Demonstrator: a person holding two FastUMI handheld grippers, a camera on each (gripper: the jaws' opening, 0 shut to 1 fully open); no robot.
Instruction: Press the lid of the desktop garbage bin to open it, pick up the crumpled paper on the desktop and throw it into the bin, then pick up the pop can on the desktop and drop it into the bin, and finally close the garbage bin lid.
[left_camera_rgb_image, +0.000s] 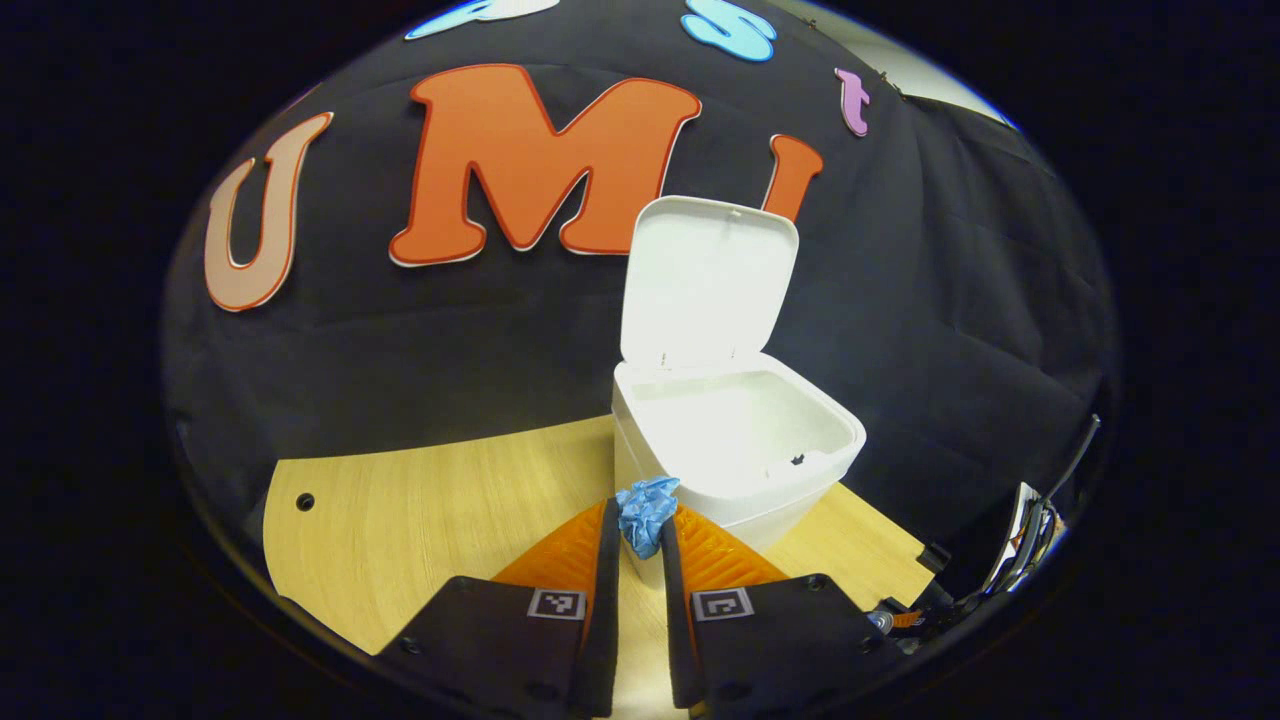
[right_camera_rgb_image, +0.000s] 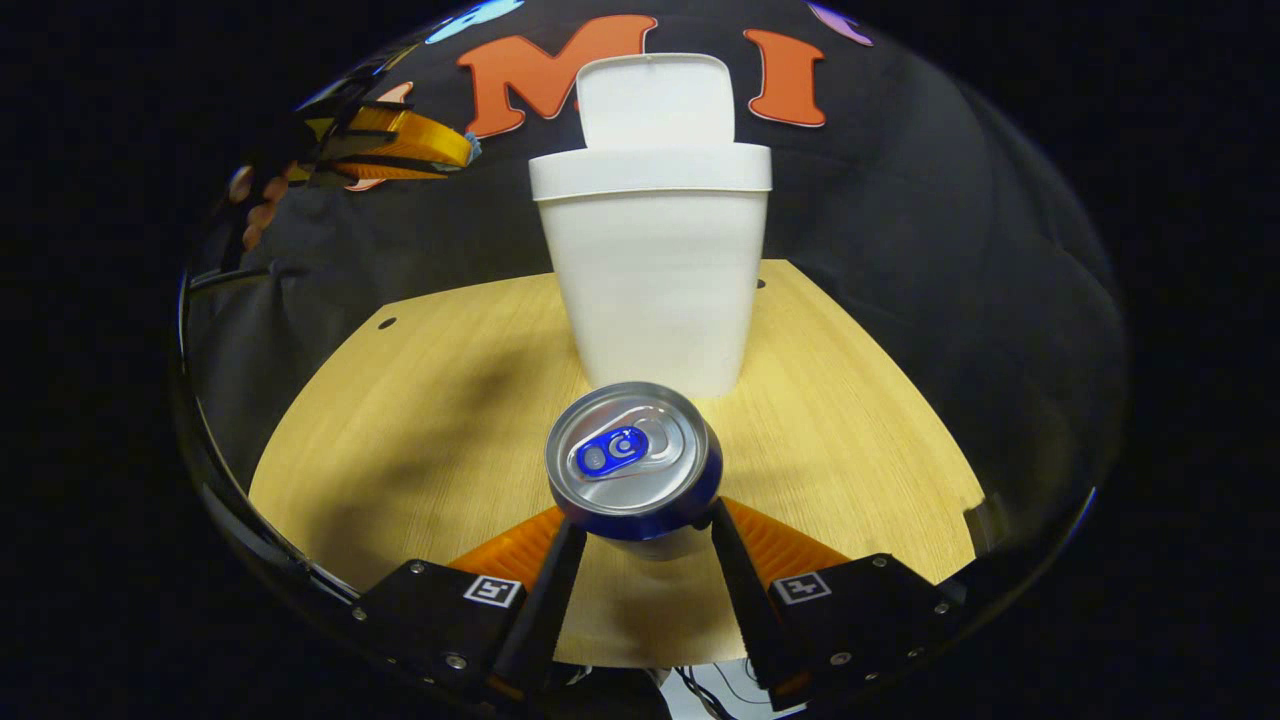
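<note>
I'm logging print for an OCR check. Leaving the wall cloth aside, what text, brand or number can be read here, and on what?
Pop can: nothing readable; its side barely shows.
Garbage bin: plain, no text.
Crumpled paper: no text visible.
Marker squares: coded patterns, not words or numbers.

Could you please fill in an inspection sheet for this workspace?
Surface: pale wooden desk, with a small hole near its far left edge.
Job's things: white bin upright, lid open; blue paper pinched in the left tool; can upright between the right tool's fingers.
Clutter: nothing seen.
Grippers: left tool shut on the paper, held short of the bin's rim; right tool closed against the can's sides.
Cables: dark cables at the right edge of the left gripper view.
Surroundings: black cloth wall.
</note>
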